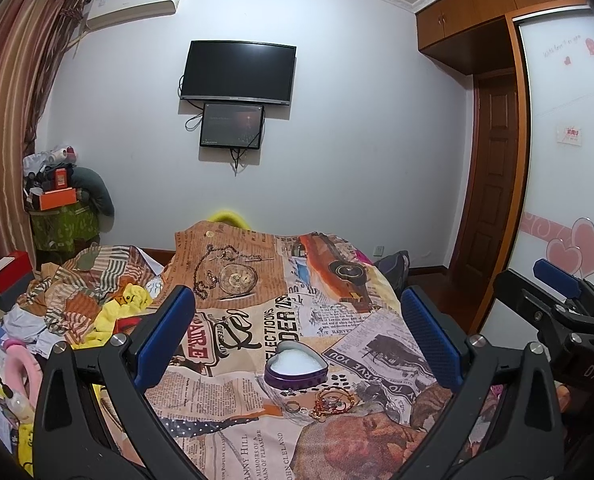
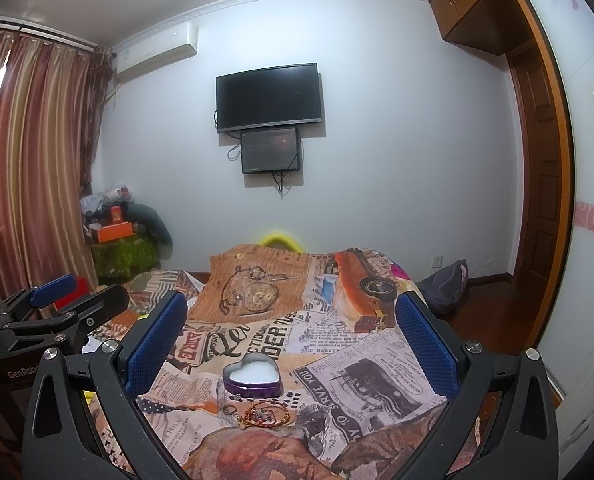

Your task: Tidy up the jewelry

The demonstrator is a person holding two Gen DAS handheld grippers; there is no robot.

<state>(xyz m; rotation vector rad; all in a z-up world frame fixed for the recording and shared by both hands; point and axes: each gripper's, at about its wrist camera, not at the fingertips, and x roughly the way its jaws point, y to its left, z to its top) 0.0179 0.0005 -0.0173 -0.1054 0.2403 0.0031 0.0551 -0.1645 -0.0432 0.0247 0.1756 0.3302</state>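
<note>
On the newspaper-print bedspread (image 1: 257, 320), near edge: heart-shaped purple tin (image 1: 296, 364), lid off, pale lining showing, upright. Just in front of the tin, touching or nearly so: small heap of jewelry, comprising a plain ring (image 1: 293, 407), a gold-and-red bracelet tangle (image 1: 333, 399) and a few small dark pieces too tiny to identify. Left gripper (image 1: 297, 336) and right gripper (image 2: 293, 340) both held above the bed, jaws spread wide, blue pads (image 1: 165, 332) well apart, nothing gripped; each visible at the margin of the other's view, right gripper (image 1: 557, 304) at right, left gripper (image 2: 53, 304) at left. Step in hand, as judged: first pickup from the heap for transfer into the tin. Recommended technique: descend with one gripper only, pads straddling a single item; close on the ring's edge or one loop of the bracelet, not the whole tangle; lift slowly to check for snagged chain; steady the tin with the other gripper if needed; release low over the lining. Risk: soft bedding yielding under the pads, with small pieces pressed into folds.
</note>
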